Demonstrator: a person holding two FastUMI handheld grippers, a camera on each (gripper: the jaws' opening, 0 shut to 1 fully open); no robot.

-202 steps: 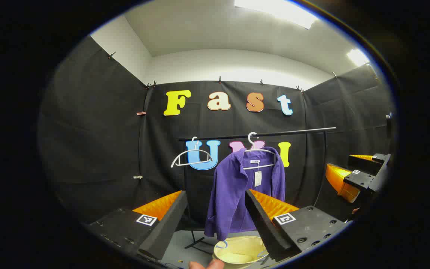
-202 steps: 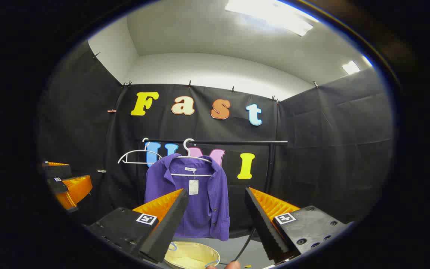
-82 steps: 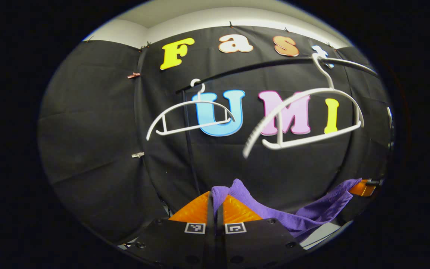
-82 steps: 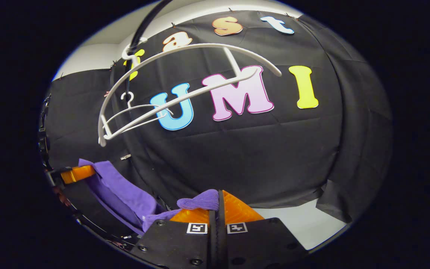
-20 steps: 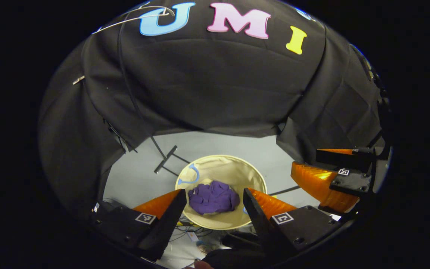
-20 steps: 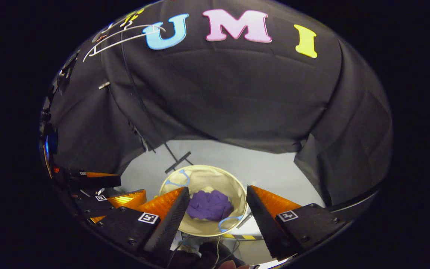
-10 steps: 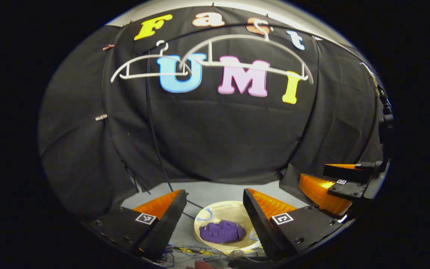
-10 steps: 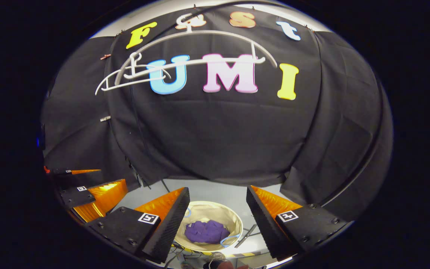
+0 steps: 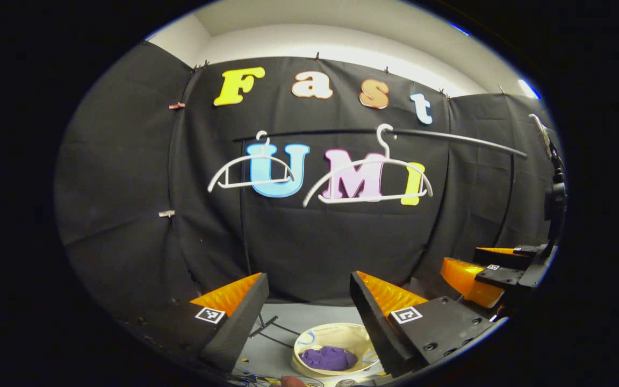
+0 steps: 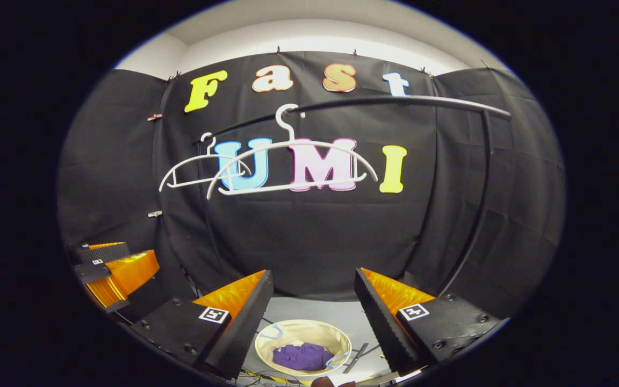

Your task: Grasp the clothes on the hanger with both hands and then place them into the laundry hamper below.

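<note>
Both grippers have risen; purple clothes lie in hamper below.

Purple garment is lying crumpled in a heap at the bottom of the hamper, a round cream tub with thin blue handle loops at its rim, sitting on the grey floor below the rail. Both white hangers are hanging bare: the nearer hanger roughly level, the farther hanger to its left. In the right gripper view they're overlapping
</note>
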